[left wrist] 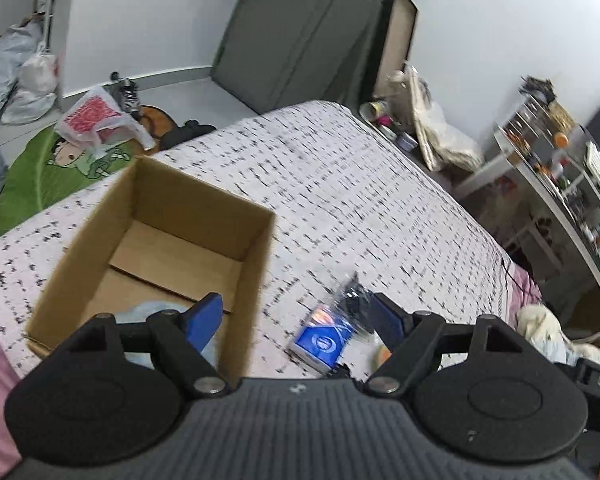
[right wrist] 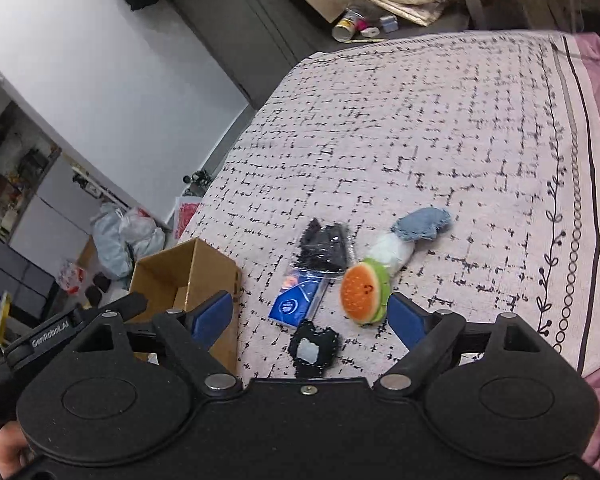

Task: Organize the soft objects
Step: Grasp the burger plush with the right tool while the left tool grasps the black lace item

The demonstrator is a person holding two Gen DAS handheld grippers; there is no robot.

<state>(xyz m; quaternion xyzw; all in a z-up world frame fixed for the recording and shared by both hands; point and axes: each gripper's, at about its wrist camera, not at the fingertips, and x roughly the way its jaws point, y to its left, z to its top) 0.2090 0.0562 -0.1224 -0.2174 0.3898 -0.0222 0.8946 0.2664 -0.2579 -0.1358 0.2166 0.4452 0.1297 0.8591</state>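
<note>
Reading "GenRobot.AI", white lettering marks the left gripper (right wrist: 80,322); both it and the right gripper (right wrist: 310,316) stand spread, empty. A burger plush (right wrist: 364,292) lies beside the cardboard box (right wrist: 168,276) on the bedspread (right wrist: 420,140).

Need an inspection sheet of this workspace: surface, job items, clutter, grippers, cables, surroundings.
Surface: patterned bedspread, pink sheet at its edge.
Job's things: cardboard box open, something pale blue inside; burger plush, blue packet, black bagged item, white and denim soft items, black patch lie beside the box.
Clutter: nothing seen on the bed beyond these.
Grippers: left gripper open over the box edge; right gripper open above the pile; neither holds anything.
Cables: dark cord at bed's far edge.
Surroundings: plastic bags, green rug, crowded shelves.
</note>
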